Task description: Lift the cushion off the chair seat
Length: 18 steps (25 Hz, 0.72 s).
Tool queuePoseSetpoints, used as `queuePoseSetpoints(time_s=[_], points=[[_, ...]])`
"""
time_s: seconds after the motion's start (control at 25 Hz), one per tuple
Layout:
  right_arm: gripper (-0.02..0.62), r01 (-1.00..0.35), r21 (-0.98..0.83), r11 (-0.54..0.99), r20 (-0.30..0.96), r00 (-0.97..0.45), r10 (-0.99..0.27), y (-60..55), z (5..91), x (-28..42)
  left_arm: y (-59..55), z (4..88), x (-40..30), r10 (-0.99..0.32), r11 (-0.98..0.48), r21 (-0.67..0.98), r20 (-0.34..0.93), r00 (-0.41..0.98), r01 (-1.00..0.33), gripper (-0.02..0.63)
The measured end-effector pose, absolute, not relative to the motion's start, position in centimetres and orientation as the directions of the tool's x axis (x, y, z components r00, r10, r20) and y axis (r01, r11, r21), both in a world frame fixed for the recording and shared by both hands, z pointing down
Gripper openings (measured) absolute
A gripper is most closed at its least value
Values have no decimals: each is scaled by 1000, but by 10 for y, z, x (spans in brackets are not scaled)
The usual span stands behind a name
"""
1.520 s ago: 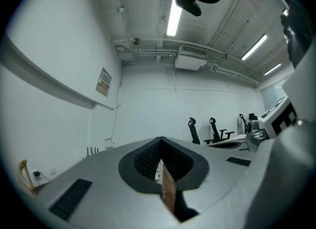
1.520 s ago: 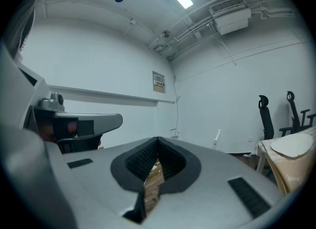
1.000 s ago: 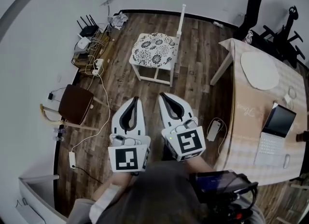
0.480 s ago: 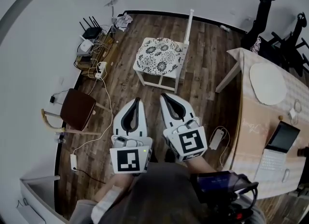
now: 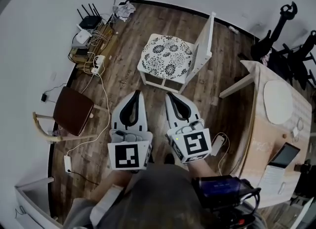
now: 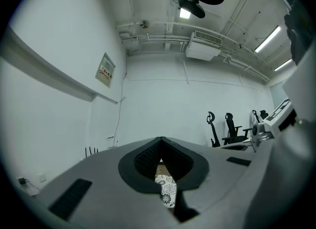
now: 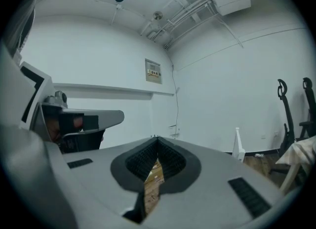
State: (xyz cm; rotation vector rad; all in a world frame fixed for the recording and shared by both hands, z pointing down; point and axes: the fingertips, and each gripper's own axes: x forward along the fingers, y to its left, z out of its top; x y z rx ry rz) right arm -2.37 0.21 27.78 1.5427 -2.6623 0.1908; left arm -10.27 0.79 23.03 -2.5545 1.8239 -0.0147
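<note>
Head view: left gripper [image 5: 136,94] and right gripper [image 5: 168,94] are hovering near the cushion [image 5: 168,57] lying on the chair [image 5: 205,45], fingers [image 5: 120,119] clenched empty.

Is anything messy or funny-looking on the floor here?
Yes. A tangle of cables and routers lies on the floor by the wall, and one white cord trails across the boards. The patterned cushion sits neatly on its white chair.

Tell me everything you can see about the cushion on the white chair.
The cushion is a rounded-square pad, white with dark floral medallions, apparently fabric. It lies flat on the seat of the white chair, covering nearly all of it, one edge beside the backrest. Only the chair touches it; it is not yet lifted.
</note>
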Motion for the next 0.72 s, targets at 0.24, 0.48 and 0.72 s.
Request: queuePoseSetpoints(time_s=[0.24, 0.48, 0.72], points=[[5, -872, -72, 485, 124, -490, -863, -52, 273, -66, -48, 230, -143, -939, -342, 36, 14, 343, -939, 6], [5, -893, -33, 449, 106, -450, -887, -88, 259, -86, -91, 220, -169, -927, -375, 36, -19, 375, -926, 6], [5, -920, -19, 391, 59, -392, -918, -108, 248, -71, -113, 216, -152, -900, -435, 27, -37, 434, -900, 6]])
